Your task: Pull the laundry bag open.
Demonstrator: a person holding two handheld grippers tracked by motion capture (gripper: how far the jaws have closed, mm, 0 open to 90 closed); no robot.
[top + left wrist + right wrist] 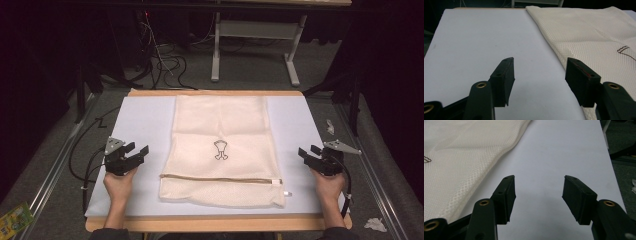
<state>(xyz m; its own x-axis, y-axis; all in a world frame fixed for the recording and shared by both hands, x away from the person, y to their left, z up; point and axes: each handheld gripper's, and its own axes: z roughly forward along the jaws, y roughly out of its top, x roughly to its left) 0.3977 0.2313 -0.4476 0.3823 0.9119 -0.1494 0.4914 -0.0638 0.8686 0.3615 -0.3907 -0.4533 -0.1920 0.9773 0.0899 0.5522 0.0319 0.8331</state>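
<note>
A cream mesh laundry bag (220,150) lies flat in the middle of the white mat (140,125), zip (220,178) along its near end and a small dark logo (220,150) at its centre. My left gripper (137,151) rests on the mat left of the bag, jaws open and empty. In the left gripper view the gripper (540,73) sits beside the bag's (594,37) left edge. My right gripper (308,151) stands open right of the bag, nothing between its jaws. The right gripper view has the gripper (537,192) over bare mat, bag (461,157) to its left.
The mat covers a wooden table (215,222). Cables (165,60) and a table frame (255,45) stand on the floor beyond. Crumpled paper bits (375,224) lie right of the table, a green packet (15,217) at the lower left.
</note>
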